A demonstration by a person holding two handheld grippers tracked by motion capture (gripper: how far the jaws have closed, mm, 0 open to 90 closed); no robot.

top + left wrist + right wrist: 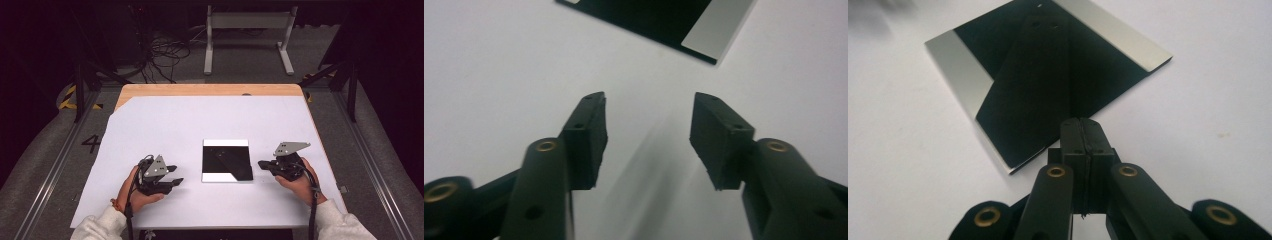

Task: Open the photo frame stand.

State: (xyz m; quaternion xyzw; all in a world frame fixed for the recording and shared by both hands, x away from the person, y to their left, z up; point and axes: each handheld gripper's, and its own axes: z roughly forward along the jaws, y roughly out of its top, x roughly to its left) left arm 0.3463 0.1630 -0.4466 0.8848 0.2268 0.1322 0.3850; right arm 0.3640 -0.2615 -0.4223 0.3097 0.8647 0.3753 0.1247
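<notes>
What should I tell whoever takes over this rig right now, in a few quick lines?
Left gripper: open, nothing between its fingers, low over the white sheet left of the square.
Right gripper: shut, holding nothing, just right of the square and pointing at it.
Square: a flat glossy panel, dark with pale strips along its edges, lying mid-sheet between the two grippers, touched by neither.
Done: nothing that shows; the square lies flat and free.
Left: probably to grasp or move the square. Confirm the goal before acting.
</notes>
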